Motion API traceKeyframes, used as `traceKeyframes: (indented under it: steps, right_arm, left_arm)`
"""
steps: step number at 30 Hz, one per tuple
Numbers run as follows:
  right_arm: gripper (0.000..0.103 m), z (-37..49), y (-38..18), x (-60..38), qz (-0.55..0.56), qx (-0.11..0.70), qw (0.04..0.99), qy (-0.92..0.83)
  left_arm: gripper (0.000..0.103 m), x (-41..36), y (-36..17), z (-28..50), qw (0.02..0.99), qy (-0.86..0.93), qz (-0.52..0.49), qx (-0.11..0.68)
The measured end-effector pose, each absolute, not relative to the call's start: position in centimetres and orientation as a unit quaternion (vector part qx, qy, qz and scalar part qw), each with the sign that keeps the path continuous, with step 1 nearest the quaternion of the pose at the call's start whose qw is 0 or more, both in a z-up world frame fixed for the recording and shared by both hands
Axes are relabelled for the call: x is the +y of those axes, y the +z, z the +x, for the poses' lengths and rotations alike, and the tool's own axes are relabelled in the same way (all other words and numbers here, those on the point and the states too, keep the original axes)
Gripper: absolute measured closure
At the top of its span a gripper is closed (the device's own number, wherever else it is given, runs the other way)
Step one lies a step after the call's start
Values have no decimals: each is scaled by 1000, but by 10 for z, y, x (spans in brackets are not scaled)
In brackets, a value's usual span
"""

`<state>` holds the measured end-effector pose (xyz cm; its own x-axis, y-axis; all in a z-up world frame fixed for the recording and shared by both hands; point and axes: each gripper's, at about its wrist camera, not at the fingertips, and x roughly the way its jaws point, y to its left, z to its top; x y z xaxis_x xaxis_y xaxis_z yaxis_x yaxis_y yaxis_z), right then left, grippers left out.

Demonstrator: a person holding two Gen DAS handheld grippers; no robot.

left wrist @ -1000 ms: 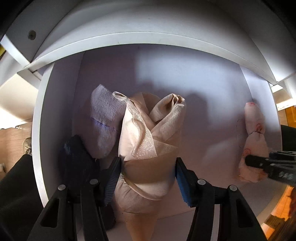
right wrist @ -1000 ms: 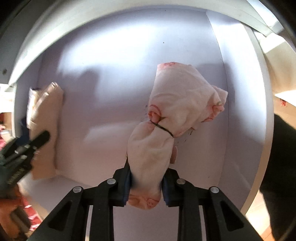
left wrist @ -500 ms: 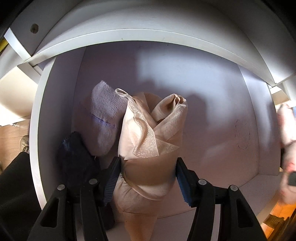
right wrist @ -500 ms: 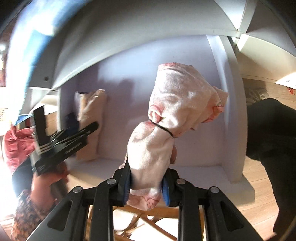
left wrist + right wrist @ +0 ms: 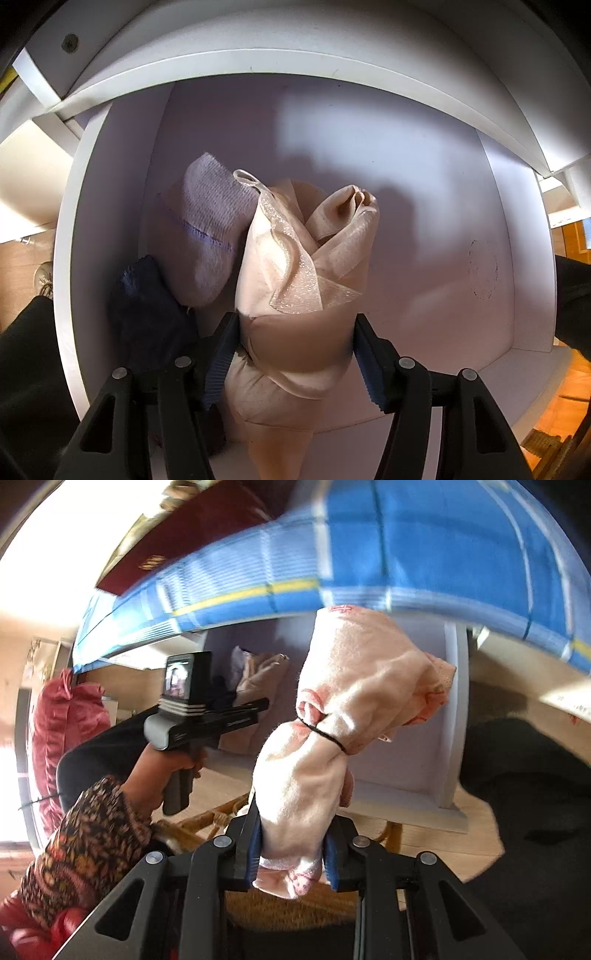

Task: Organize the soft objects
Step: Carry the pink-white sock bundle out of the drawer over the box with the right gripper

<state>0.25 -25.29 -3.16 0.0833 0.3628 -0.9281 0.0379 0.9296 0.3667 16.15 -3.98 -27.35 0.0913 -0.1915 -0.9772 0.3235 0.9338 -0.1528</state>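
Left claw (image 5: 295,360) opening, releasing beige bundle (image 5: 303,280) in cubby (image 5: 424,177); right claw (image 5: 293,849) clamping pink bundle (image 5: 351,716), carrying; next needs placement spot.

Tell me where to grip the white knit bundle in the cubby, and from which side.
Grip the white knit bundle at its rounded upper end, coming from the open front. Its lower part is wedged between the dark cloth and the beige bundle; only the top looks free.

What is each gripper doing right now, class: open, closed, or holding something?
Left gripper: fingers just opening around the beige fabric bundle in the shelf cubby; grip cannot be told.
Right gripper: closed on the pink tied cloth bundle.
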Motion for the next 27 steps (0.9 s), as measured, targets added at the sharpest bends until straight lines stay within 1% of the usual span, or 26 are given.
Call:
traceKeyframes:
  steps: [3,8,13,20,27]
  right_arm:
    - [77,4,2,-248,115,660,733,120]
    - [77,26,63,-242,64,623,769,125]
    - [77,81,106,-223,11,589,800,111]
    - [77,161,119,-208,-13,577,813,77]
    - [77,208,78,-194,-43,613,787,49]
  left_arm:
    - [40,-38,-280,164,735,-174,45,654]
    - [40,-37,-278,166,734,-175,48,654]
    - [40,-38,-278,166,734,-176,48,654]
    - [39,-39,-276,166,731,-176,45,657]
    - [39,-39,-276,168,730,-177,41,659]
